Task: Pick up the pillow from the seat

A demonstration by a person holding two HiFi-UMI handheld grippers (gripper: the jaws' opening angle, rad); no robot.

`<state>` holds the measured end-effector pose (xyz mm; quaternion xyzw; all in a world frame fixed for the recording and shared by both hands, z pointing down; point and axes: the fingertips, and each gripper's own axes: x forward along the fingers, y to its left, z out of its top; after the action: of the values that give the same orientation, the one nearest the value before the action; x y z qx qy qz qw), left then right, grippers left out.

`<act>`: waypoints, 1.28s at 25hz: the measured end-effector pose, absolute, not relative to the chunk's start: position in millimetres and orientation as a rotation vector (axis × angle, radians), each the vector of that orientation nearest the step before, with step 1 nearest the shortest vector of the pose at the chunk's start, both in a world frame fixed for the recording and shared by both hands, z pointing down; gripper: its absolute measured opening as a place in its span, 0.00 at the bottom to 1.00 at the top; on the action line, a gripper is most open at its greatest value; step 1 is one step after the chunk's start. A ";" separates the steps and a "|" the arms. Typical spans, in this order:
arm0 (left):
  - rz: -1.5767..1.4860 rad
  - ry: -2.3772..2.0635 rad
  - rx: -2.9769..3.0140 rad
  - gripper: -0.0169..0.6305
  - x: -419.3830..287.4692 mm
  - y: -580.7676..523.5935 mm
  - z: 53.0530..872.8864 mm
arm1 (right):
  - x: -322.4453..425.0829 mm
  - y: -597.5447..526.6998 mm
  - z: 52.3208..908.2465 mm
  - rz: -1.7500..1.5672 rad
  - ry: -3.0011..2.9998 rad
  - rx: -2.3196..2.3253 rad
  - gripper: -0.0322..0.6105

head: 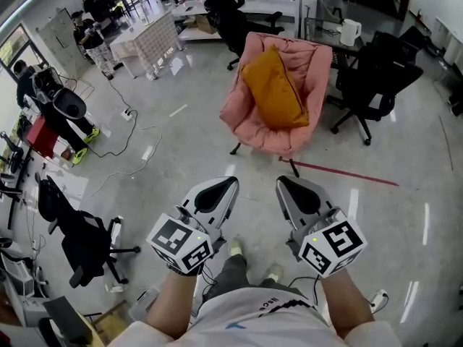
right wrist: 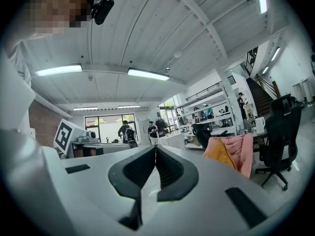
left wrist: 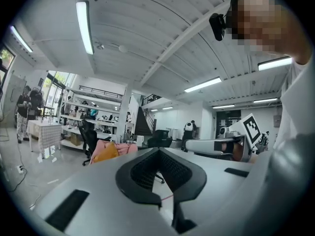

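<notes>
Left tongs (head: 231, 183): jaws pressed right together, nothing between them. I hold them out low in front of me, tips aimed toward the chair ahead.
Right tongs (head: 282, 183): same here, closed tight and empty, riding just beside the left pair at the same height.
Pillow (head: 273, 89): orange, leaning tilted against the backrest with its lower end down on the seat. It is well apart from both tongs, and nothing touches it but the chair.
Pink armchair (head: 316, 67): soft and padded on thin dark legs, and it faces me across the floor.
Floor (head: 188, 150): glossy grey, an open stretch between my tongs and the armchair's front legs.
Left gripper view: the pillow sits off to the left of my closed tips, small and far.
Right gripper view: the pillow and the pink backrest show to the right of my closed tips.
Black office chair (head: 376, 74): just to the right of the armchair.
White kettle (head: 350, 31): on the surface behind the armchair.
Red line (head: 340, 172): on the floor, running right from near the armchair's front leg.
</notes>
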<state>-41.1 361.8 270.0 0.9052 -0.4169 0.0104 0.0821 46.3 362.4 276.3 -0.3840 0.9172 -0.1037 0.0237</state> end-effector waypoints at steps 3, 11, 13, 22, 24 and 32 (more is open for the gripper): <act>0.016 -1.224 2.716 0.04 -49.4 333.5 274.7 | 40.5 335.5 283.1 -0.328 2.826 -1.230 0.07; 0.035 -1.156 2.786 0.04 -96.6 236.4 283.7 | -12.3 249.7 288.2 -0.329 2.794 -1.320 0.07; 0.041 -1.133 2.803 0.04 -110.3 212.5 283.5 | -29.0 229.4 286.3 -0.322 2.791 -1.343 0.07; 0.049 -1.033 2.832 0.04 -147.8 128.1 293.1 | -59.4 154.1 282.9 -0.286 2.733 -1.484 0.07; 0.051 -1.011 2.833 0.04 -146.2 114.8 296.9 | -57.3 141.2 283.1 -0.282 2.724 -1.508 0.07; 0.088 -0.995 2.824 0.04 -134.2 53.1 312.2 | -45.6 76.6 295.0 -0.308 2.715 -1.522 0.07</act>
<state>-134.2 53.1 312.2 0.9402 -0.3313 0.0293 0.0728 -45.6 76.6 295.0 -0.4866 0.8680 -0.0986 0.0071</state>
